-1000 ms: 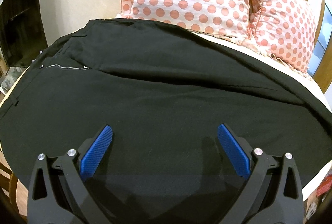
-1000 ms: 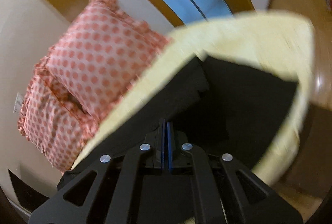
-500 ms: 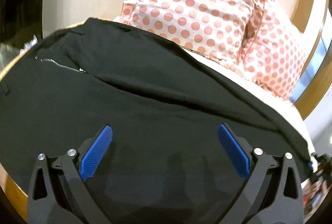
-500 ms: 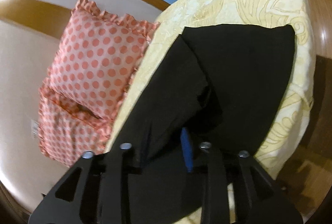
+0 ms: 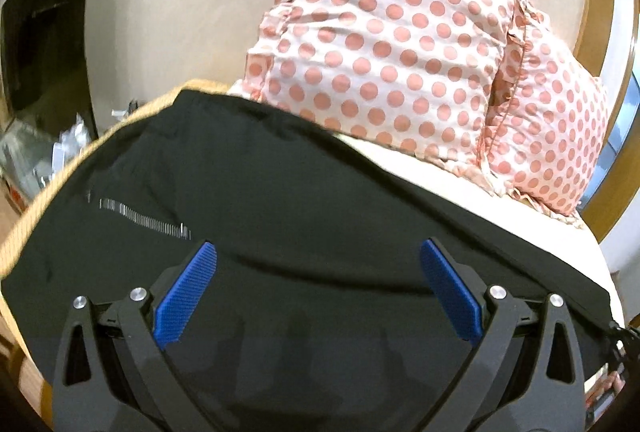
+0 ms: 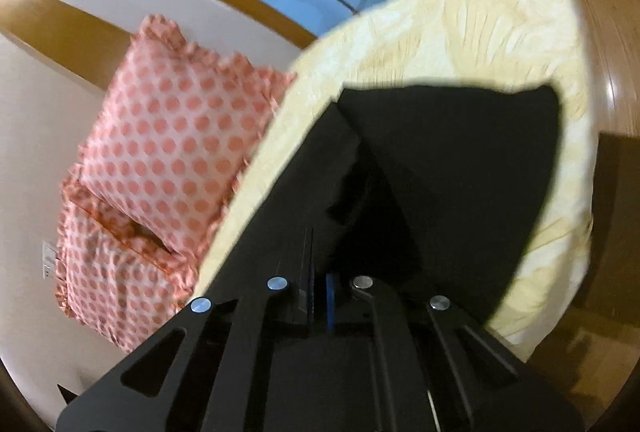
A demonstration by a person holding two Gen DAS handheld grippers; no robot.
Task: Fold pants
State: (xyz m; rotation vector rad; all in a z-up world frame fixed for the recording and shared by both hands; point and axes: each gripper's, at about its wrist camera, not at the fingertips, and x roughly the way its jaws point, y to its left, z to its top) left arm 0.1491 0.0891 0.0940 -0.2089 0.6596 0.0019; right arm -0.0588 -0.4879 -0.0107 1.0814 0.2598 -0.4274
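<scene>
Pants [image 5: 304,232]: black, spread across the cream bedspread [image 6: 472,31], long axis running left to right across the bed.

Left end, left wrist view: waist end with the zipper [image 5: 148,220] sits toward the left edge of the bed. Left gripper [image 5: 318,288] hangs over the near part of the cloth, blue pads spread wide, nothing between them. Not touching the fabric as far as I can tell; the cloth under the jaws is dark and flat, so contact is hard to rule out.

Middle: two polka-dot pillows [image 5: 384,55] behind the pants, against the wall, clear of the cloth.

Right end, right wrist view: leg end lies ahead of the right gripper [image 6: 318,296]. Its jaws are pressed together, and a ridge of black cloth rises from just ahead of them. Probably pinching a fold of the pants, though the picture is blurred and black on black there.

Judgement: the right gripper holds the leg end, the left is free near the waist. A fold would carry the leg end leftward along the long axis toward the zipper.
</scene>
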